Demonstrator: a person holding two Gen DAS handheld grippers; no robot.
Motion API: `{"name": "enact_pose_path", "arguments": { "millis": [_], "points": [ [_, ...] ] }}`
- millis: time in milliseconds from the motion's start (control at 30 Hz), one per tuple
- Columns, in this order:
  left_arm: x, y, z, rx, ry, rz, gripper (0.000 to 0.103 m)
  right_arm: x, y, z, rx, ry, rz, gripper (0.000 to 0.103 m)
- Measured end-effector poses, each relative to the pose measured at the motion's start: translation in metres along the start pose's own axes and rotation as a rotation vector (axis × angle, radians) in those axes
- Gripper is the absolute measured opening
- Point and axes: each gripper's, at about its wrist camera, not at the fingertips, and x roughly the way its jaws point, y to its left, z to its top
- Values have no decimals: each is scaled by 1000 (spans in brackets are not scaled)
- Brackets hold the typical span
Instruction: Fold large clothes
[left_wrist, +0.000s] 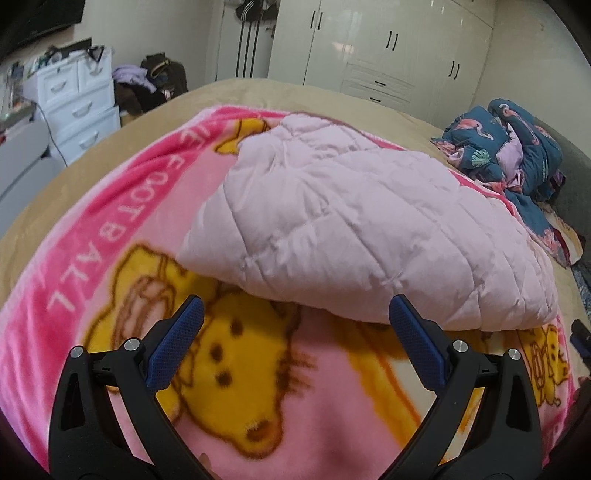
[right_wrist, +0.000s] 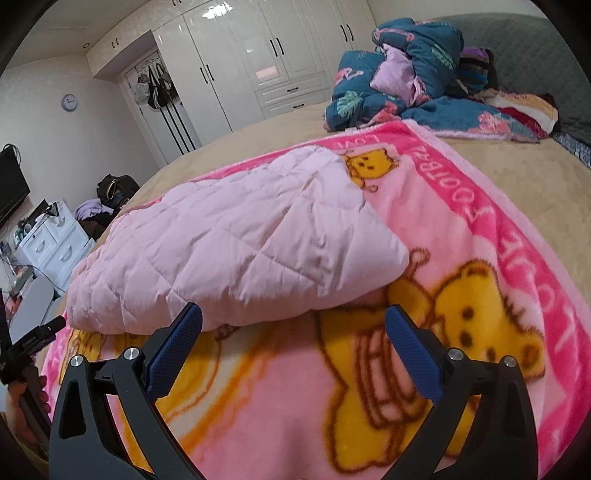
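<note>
We see both tools hovering just above the near part of a pink cartoon-bear blanket spread over a tan bed. The left tool has its blue-padded fingers spread wide with nothing between them, and the right tool is spread the same way, also empty. The task's thing, a pale pink quilted garment, lies folded in a thick bundle on the blanket, its near edge just beyond both sets of fingertips; we cannot tell whether either fingertip touches it, since the fabric's underside is in shadow. From the right wrist view the garment sits toward the left of the blanket, and its far corner overlaps a printed bear. We cannot make out sleeves, a collar or any opening, so what kind of garment it is stays unclear. The blanket's lettering is partly covered and bent by the lens. At the far end of the bed lies a crumpled dark blue floral quilt, with more fabric behind it too bunched to identify. At the left edge of the right wrist view, part of a hand grips the other tool's handle, mostly cut off by the frame.
</note>
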Motion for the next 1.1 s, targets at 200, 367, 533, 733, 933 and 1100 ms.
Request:
{"name": "enact_pose_path", "arguments": {
  "millis": [200, 367, 533, 733, 933, 1100],
  "points": [
    [9, 6, -6, -56, 30, -33, 94, 15, -10, -11, 75, 42, 2, 99],
    [22, 12, -9, -115, 77, -67, 94, 31, -26, -12, 187, 62, 4, 99],
    [32, 18, -7, -186, 99, -97, 94, 50, -43, -4, 309, 74, 41, 99],
    [43, 31, -4, -282, 114, -130, 94, 82, -50, 7, 400, 99, 76, 99],
    [62, 44, 1, -435, 155, -255, 94, 109, -50, 14, 428, 122, 120, 99],
    [79, 49, 8, -509, 152, -303, 94, 120, -50, 22, 413, 120, 121, 99]
  ]
}}
